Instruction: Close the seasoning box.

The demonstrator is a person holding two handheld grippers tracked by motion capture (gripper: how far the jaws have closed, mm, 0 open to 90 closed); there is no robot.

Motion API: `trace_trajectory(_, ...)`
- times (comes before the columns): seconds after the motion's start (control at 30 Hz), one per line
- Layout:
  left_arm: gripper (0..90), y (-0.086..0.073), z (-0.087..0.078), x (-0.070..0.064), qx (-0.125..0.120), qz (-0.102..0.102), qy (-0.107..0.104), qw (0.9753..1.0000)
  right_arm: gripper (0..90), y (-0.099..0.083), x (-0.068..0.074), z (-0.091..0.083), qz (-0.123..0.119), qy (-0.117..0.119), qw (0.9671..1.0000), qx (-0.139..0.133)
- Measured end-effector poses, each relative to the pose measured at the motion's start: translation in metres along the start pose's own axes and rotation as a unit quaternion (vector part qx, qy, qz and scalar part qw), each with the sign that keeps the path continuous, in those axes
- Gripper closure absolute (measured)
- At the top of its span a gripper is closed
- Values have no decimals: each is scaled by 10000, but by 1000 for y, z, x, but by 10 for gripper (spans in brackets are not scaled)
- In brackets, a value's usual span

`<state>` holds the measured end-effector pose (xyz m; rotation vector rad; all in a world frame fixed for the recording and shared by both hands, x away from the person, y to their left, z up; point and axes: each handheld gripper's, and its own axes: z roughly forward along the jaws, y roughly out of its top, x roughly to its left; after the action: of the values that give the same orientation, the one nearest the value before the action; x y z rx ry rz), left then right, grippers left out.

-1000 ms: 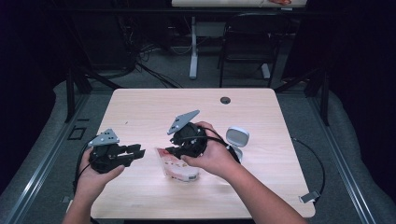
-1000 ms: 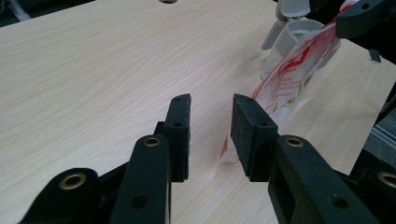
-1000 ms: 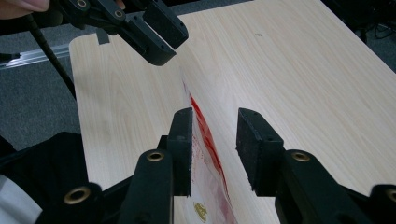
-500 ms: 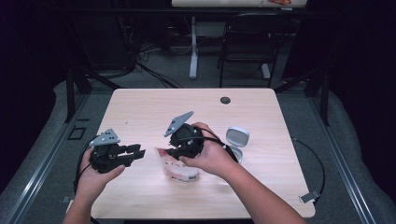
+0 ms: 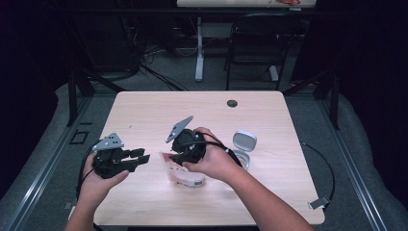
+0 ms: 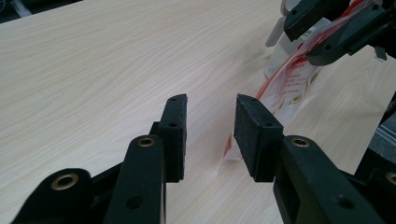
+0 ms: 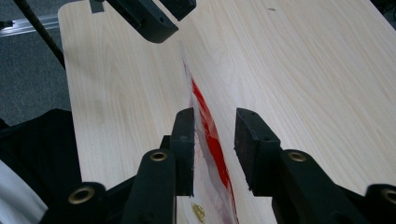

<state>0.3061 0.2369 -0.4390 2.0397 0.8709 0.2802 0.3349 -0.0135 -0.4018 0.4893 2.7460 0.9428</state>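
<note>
The writing on the clear bag [image 5: 183, 171] is too small to read, and in the high view the hand [image 5: 214, 159] at the middle of the frame hides part of it. The bag has red stripes and sits low in the middle of the frame on the wooden table [image 5: 269, 120]; its far end is cut off in the right gripper view.

The right gripper [image 7: 212, 144] has its two black jaws apart, with the bag's upright edge [image 7: 205, 126] standing in the gap. The bag looks to touch the left jaw, but I cannot tell if it is pinched (the jaws do not press together).

The left gripper [image 6: 210, 133] is open too, with nothing between its jaws, only bare table. The bag's corner [image 6: 285, 93] lies just past its right jaw, in the right half of that frame.

I count two grippers, two hands, one bag, one white round case [image 5: 243, 144] with its lid up at the right of the bag, and one small dark hole [image 5: 232, 103] near the table's far edge.
</note>
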Motion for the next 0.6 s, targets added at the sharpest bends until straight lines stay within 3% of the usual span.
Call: trace_trajectory(0.6, 648, 0, 1, 0, 18, 21, -7, 10000, 732, -1, -1, 10, -41, 53, 9999, 147)
